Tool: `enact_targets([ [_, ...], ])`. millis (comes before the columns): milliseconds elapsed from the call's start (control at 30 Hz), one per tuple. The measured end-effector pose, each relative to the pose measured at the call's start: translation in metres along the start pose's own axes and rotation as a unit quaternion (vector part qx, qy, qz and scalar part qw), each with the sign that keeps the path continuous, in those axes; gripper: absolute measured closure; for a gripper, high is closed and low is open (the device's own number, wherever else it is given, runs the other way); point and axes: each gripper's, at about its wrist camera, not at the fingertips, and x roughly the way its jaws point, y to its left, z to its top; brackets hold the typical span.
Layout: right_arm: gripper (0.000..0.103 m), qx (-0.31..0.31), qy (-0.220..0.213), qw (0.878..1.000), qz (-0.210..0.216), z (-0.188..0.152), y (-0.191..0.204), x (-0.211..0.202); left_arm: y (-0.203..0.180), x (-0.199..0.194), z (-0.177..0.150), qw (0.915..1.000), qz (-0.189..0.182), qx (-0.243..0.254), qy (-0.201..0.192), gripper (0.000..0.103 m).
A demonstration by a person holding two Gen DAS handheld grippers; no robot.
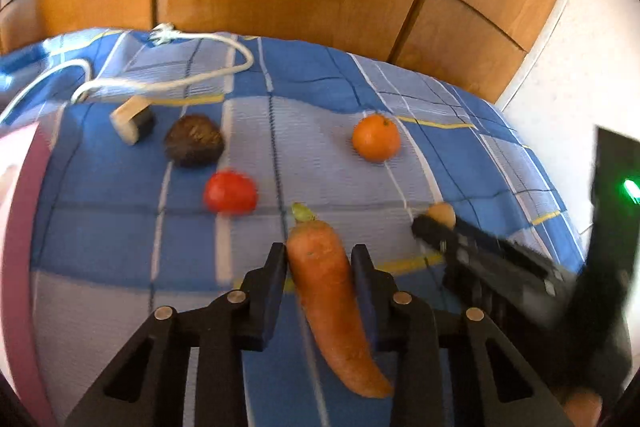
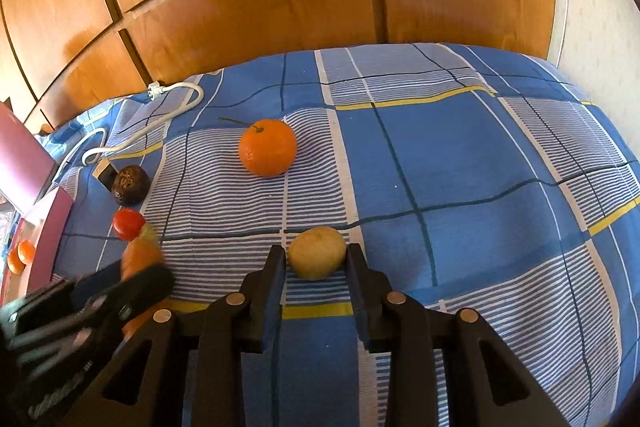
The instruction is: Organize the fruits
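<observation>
The left gripper [image 1: 319, 259] pinches a carrot [image 1: 330, 291] lengthwise above the blue checked bedspread [image 2: 460, 155], while the right gripper [image 2: 317, 261] has a pale yellow fruit [image 2: 317, 251] clamped between its fingertips on the cloth, an orange [image 2: 267, 147] lying farther ahead.

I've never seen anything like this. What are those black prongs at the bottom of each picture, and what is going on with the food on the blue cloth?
Each picture comes from a camera on a handheld claw, looking along its two prongs; a person holds one in each hand. The left claw grips a carrot. The right claw has its prongs on either side of a small yellowish fruit on the blue checked cloth. Also lying there: an orange, a red tomato, a dark brown wrinkled fruit and a white cable.
</observation>
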Motion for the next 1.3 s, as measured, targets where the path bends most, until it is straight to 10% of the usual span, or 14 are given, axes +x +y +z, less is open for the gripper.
enact_targets([
  [1300, 0.070, -0.032, 0.003, 0.999, -0.031, -0.001, 0.010, 0.002, 0.015, -0.015, -0.028, 0.9997, 0.015, -0.008, -0.020, 0.066],
])
